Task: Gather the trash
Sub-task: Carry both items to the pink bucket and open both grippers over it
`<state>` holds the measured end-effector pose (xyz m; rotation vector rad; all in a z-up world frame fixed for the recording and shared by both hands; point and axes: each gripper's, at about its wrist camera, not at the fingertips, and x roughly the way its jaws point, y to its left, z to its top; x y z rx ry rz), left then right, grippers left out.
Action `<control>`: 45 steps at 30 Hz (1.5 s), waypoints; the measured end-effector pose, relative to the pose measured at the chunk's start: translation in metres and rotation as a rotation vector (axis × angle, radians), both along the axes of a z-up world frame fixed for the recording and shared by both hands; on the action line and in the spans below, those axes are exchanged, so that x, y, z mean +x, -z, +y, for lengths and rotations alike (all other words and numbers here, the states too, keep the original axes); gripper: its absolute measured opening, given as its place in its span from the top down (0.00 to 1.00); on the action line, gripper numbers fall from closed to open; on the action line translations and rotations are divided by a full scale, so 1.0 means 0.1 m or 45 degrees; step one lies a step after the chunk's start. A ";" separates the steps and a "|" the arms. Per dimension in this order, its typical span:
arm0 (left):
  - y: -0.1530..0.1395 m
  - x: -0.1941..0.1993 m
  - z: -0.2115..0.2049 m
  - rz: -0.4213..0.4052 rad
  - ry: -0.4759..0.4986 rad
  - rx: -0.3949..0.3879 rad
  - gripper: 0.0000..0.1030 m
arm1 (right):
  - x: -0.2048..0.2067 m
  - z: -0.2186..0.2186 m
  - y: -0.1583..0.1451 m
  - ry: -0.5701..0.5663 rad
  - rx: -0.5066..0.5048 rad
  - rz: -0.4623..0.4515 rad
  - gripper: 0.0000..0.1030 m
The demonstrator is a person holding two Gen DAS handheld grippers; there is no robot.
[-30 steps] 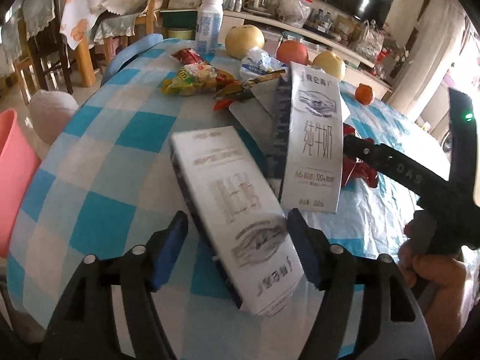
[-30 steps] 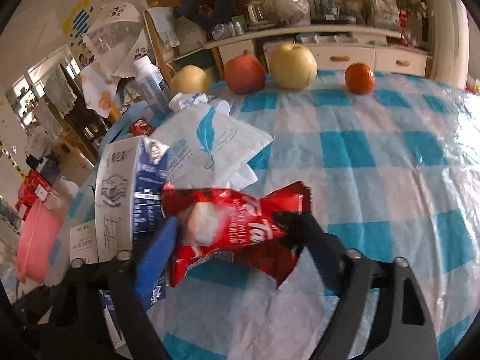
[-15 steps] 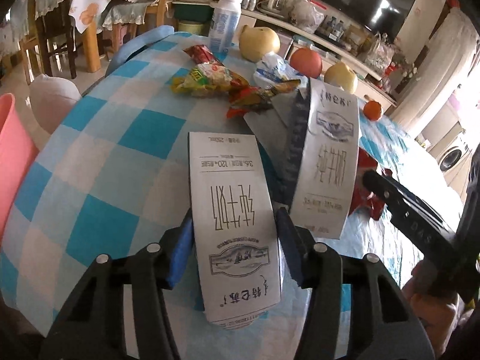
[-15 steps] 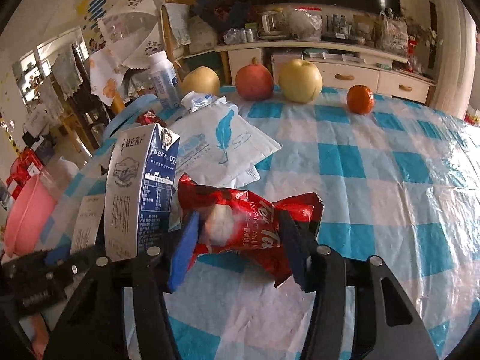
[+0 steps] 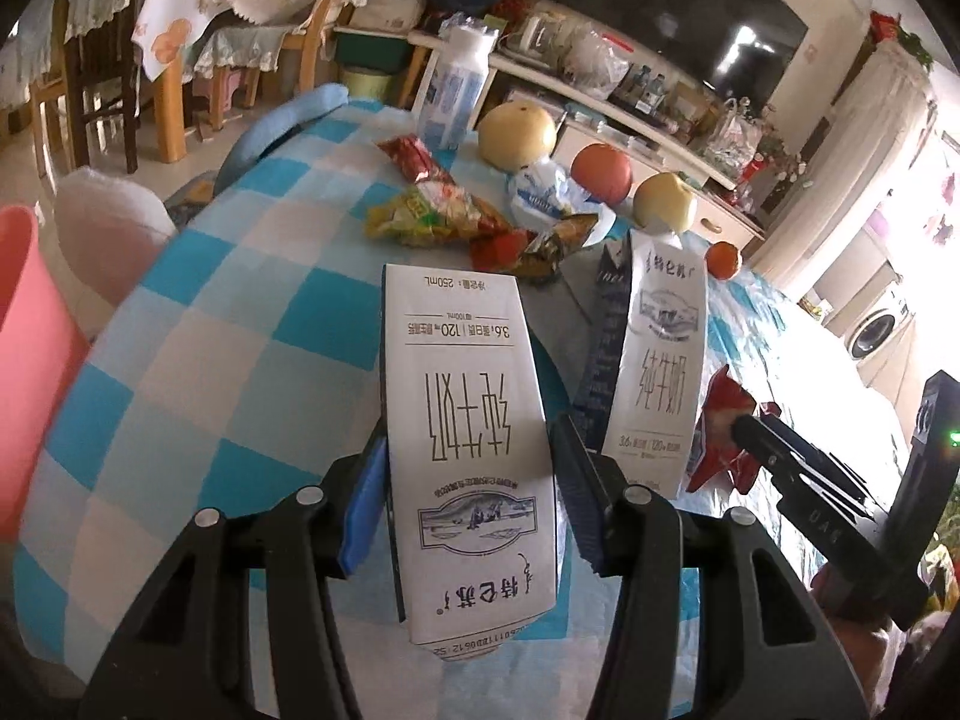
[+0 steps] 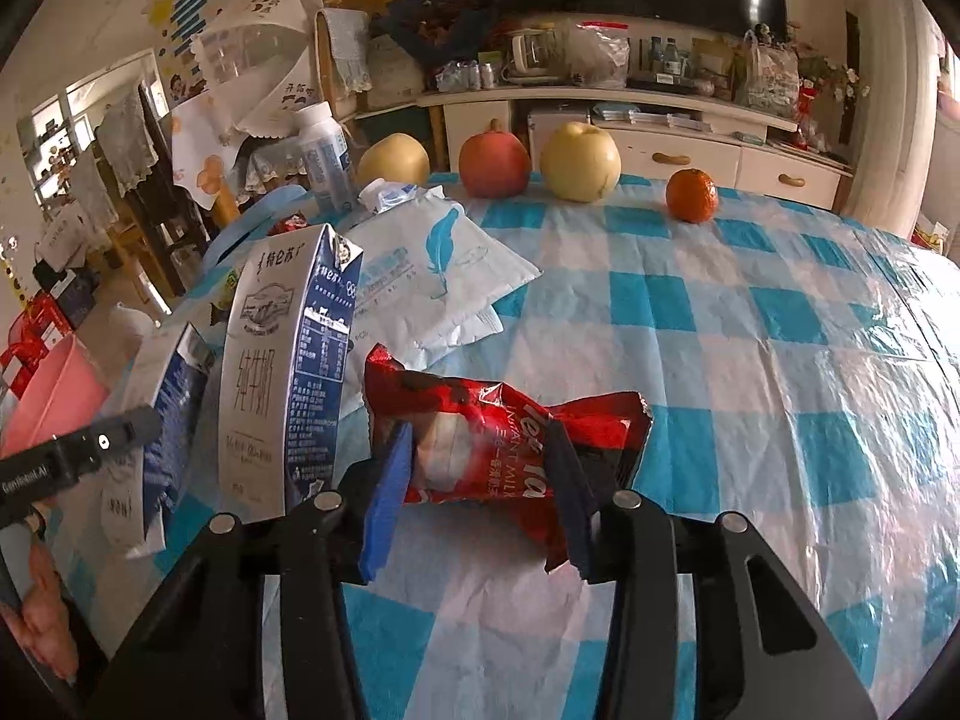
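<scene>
On the blue-and-white checked tablecloth point(image 6: 750, 324), two grippers work side by side; the left gripper point(image 5: 468, 504) pinches a white milk carton point(image 5: 468, 420) between its blue pads, print upside down to the camera, near end raised toward the lens; the right gripper point(image 6: 477, 480) has its jaws closing on a crumpled red snack wrapper point(image 6: 498, 420), both pads pressing its sides (the wrapper bulges between them). A second milk carton point(image 6: 288, 372) stands upright just left of the wrapper, between the two grippers; behind it lies a white pouch with a blue feather mark point(image 6: 432, 264). Further wrappers, yellow and red point(image 5: 444, 216), lie in a heap toward the far edge; a white bottle point(image 6: 324, 156), two pale fruits, a red fruit point(image 6: 495, 165) and a small orange point(image 6: 693, 195) line that edge. A pink bin point(image 5: 24, 360) stands beside the table, at the left.
</scene>
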<state>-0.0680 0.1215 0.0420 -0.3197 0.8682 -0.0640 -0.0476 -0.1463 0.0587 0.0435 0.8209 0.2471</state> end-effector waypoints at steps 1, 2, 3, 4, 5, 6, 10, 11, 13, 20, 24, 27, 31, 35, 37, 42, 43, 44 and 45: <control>-0.01 -0.01 0.01 -0.007 0.003 0.007 0.48 | -0.02 0.00 -0.01 0.001 0.001 -0.006 0.57; -0.03 -0.02 0.01 -0.017 0.004 0.017 0.48 | -0.04 0.01 -0.03 0.000 0.000 -0.015 0.58; -0.04 -0.02 0.03 -0.023 0.006 0.025 0.48 | -0.07 0.02 -0.04 -0.001 -0.004 -0.024 0.58; -0.05 -0.02 0.03 -0.030 0.007 0.036 0.48 | -0.09 0.03 -0.06 -0.003 -0.010 -0.033 0.58; -0.06 -0.03 0.03 -0.040 0.008 0.048 0.48 | -0.12 0.03 -0.07 -0.005 -0.012 -0.042 0.58; -0.08 -0.04 0.04 -0.047 0.009 0.056 0.48 | -0.14 0.05 -0.09 -0.005 -0.014 -0.048 0.58; -0.16 -0.08 0.05 -0.089 0.015 0.101 0.48 | -0.24 0.06 -0.19 -0.004 -0.010 -0.083 0.59; -0.18 -0.09 0.06 -0.100 0.016 0.110 0.48 | -0.26 0.07 -0.23 -0.001 -0.010 -0.097 0.59; -0.22 -0.11 0.08 -0.117 0.017 0.119 0.48 | -0.31 0.07 -0.31 0.004 -0.001 -0.127 0.59; -0.41 -0.23 0.28 -0.190 -0.023 0.140 0.48 | -0.49 0.12 -0.68 0.009 0.097 -0.227 0.59; -0.53 -0.32 0.54 -0.232 -0.096 0.132 0.48 | -0.56 0.41 -0.87 -0.066 0.152 -0.249 0.59; -0.60 -0.40 0.81 -0.260 -0.182 0.112 0.48 | -0.61 0.82 -0.97 -0.183 0.182 -0.245 0.59; -0.66 -0.51 1.28 -0.286 -0.336 0.110 0.48 | -0.70 1.49 -1.04 -0.361 0.226 -0.236 0.59; -0.64 -0.64 1.80 -0.273 -0.518 0.123 0.48 | -0.75 2.24 -1.07 -0.548 0.248 -0.214 0.59; -0.61 -0.71 2.09 -0.255 -0.614 0.110 0.48 | -0.76 2.66 -1.07 -0.633 0.236 -0.215 0.59; -0.47 -0.86 2.65 -0.203 -0.799 0.025 0.48 | -0.70 3.40 -0.98 -0.748 0.248 -0.165 0.59; -0.44 -0.87 2.74 -0.191 -0.825 -0.007 0.48 | -0.68 3.51 -0.95 -0.764 0.252 -0.152 0.59; -0.40 -0.90 2.81 -0.180 -0.847 -0.032 0.48 | -0.66 3.61 -0.92 -0.777 0.254 -0.137 0.59; -0.36 -0.89 2.89 -0.170 -0.872 -0.057 0.48 | -0.63 3.76 -0.87 -0.789 0.252 -0.117 0.59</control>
